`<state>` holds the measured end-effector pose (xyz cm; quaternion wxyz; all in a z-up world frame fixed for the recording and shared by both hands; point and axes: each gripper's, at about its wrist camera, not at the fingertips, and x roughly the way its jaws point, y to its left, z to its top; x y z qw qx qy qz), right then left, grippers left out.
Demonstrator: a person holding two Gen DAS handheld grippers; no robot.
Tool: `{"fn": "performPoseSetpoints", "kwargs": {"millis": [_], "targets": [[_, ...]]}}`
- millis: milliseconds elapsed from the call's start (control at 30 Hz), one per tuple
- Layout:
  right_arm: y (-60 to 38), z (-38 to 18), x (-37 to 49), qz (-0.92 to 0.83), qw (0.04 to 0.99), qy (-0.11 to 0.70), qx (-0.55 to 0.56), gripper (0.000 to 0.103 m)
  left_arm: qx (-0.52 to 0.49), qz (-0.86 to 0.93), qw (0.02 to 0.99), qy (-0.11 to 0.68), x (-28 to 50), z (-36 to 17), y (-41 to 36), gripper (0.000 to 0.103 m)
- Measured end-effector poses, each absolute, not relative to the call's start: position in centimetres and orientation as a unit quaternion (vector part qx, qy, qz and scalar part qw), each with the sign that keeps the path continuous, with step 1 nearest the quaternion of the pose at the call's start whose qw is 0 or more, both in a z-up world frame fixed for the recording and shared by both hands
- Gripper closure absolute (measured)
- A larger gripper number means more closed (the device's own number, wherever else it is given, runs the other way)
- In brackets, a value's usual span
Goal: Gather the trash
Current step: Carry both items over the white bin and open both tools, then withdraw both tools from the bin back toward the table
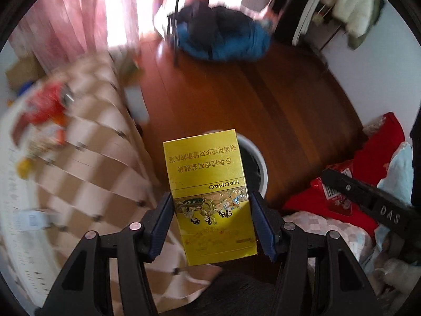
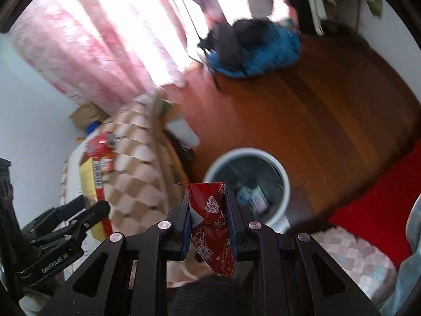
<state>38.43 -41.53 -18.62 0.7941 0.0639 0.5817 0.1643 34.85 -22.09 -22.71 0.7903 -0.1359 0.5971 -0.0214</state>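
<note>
My left gripper (image 1: 210, 205) is shut on a yellow cigarette box (image 1: 208, 184), gripped by its long sides and held above the floor. Behind the box the white trash bin (image 1: 259, 163) shows part of its rim. My right gripper (image 2: 208, 205) is shut on a red snack wrapper (image 2: 210, 218) that stands up between the pads. The white trash bin (image 2: 279, 179) with a dark liner sits just ahead and right of it, with some litter inside. In the right wrist view the left gripper (image 2: 86, 208) with the yellow box (image 2: 90, 181) appears at the lower left.
A padded beige headboard (image 1: 86, 152) runs along the left. A red cloth (image 2: 373, 210) and checked bedding (image 1: 329, 234) lie at the right. A blue and black backpack (image 2: 252, 50) rests on the brown wooden floor (image 2: 315, 121) near pink curtains (image 2: 105, 39). Red packets (image 1: 47, 105) lie on the left.
</note>
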Motion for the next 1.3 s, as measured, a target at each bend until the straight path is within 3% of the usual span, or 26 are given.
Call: {"fn": "performPoseSetpoints", "kwargs": {"millis": [400, 467, 500, 533, 633, 733, 800, 867, 1000, 1300], "targets": [[-45.7, -33.6, 45.4, 0.132, 0.724, 0.671, 0.094, 0.079, -0.166, -0.021, 0.703, 0.692, 44.3, -34.3, -24.6, 0.045], [-45.4, -35.4, 46.2, 0.129, 0.717, 0.678, 0.096, 0.079, -0.172, -0.011, 0.686, 0.707, 44.4, -35.5, -24.2, 0.031], [-45.4, -36.2, 46.6, 0.127, 0.714, 0.682, 0.096, 0.079, -0.174, -0.007, 0.683, 0.709, 44.1, -35.6, -24.0, 0.017], [-45.3, -37.2, 47.0, 0.126, 0.709, 0.686, 0.101, 0.079, -0.176, -0.004, 0.682, 0.71, 43.8, -35.7, -24.0, 0.01], [-45.1, -39.2, 48.1, 0.121, 0.705, 0.69, 0.113, 0.076, -0.17, 0.008, 0.68, 0.713, 42.8, -35.7, -23.7, 0.009], [-45.1, -40.1, 48.7, 0.117, 0.705, 0.689, 0.119, 0.056, -0.148, 0.027, 0.687, 0.711, 42.1, -35.3, -23.9, 0.008], [-45.2, -40.2, 48.7, 0.112, 0.708, 0.687, 0.119, 0.024, -0.13, 0.044, 0.696, 0.705, 41.3, -34.7, -23.9, 0.008], [-45.1, -40.0, 48.3, 0.105, 0.711, 0.687, 0.11, 0.007, -0.114, 0.055, 0.701, 0.702, 41.1, -35.1, -23.8, 0.008], [-45.4, -39.3, 46.8, 0.072, 0.721, 0.686, 0.065, 0.0, -0.077, 0.072, 0.711, 0.695, 39.9, -34.5, -23.6, 0.008], [-44.9, -35.7, 43.3, 0.064, 0.743, 0.666, 0.002, 0.0, -0.071, 0.073, 0.729, 0.676, 38.5, -32.2, -23.8, 0.008]]}}
